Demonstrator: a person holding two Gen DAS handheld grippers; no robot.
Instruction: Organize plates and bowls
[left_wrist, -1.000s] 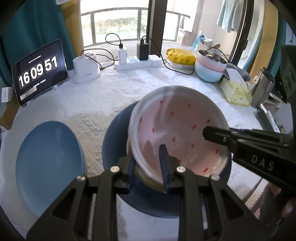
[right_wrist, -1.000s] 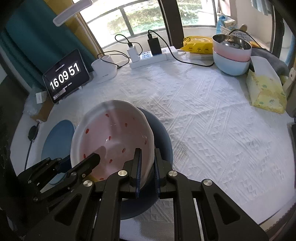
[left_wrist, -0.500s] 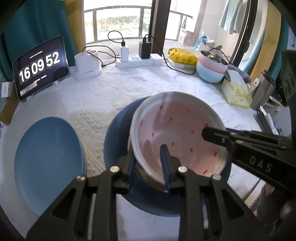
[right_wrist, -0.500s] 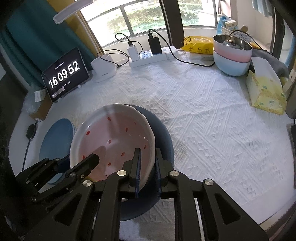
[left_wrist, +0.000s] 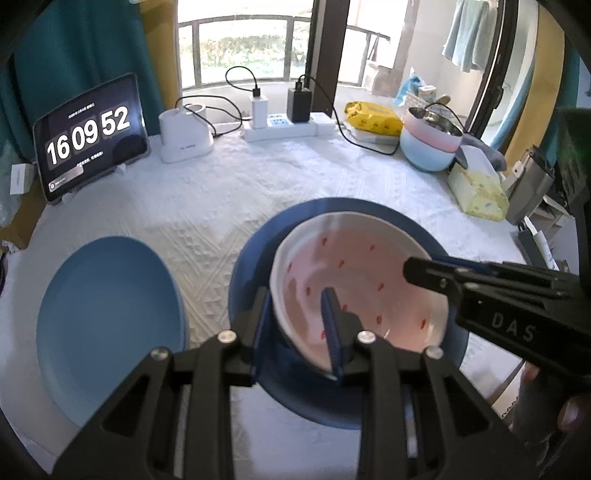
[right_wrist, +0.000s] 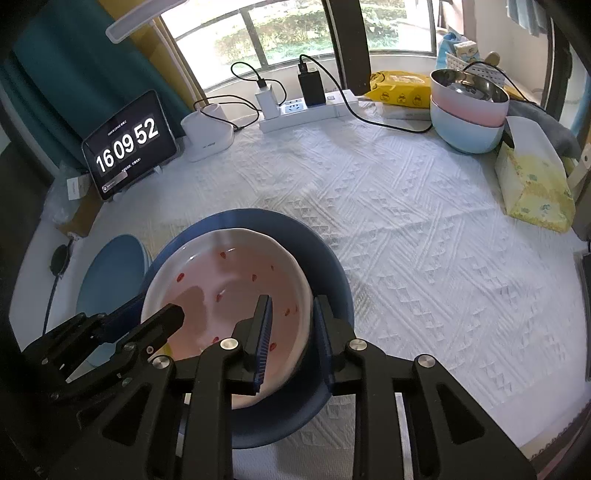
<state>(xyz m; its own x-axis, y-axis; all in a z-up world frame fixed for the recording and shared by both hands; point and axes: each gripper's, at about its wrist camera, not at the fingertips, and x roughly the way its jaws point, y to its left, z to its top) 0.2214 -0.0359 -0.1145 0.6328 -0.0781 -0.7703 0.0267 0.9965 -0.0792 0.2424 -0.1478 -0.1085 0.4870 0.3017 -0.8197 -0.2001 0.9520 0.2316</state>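
Observation:
A white bowl with red specks (left_wrist: 354, 280) (right_wrist: 221, 280) lies inside a dark blue plate (left_wrist: 251, 258) (right_wrist: 327, 266) on the white cloth. My left gripper (left_wrist: 295, 291) straddles the bowl's near left rim, one finger inside and one outside. A thin gap shows at its outer pad. My right gripper (right_wrist: 292, 299) straddles the right rim. Its jaws are opening and both pads stand off the wall. A light blue plate (left_wrist: 107, 314) (right_wrist: 110, 269) lies flat to the left.
At the back right, a metal bowl sits in nested pink and blue bowls (right_wrist: 467, 114), beside a yellow tissue pack (right_wrist: 532, 188). A tablet clock (right_wrist: 129, 147), a white charger base (right_wrist: 207, 136) and a power strip (right_wrist: 306, 110) line the far edge.
The bowl has sunk from a raised tilt down into the dark blue plate. The right jaws have spread off its rim, and the left jaws have widened slightly.

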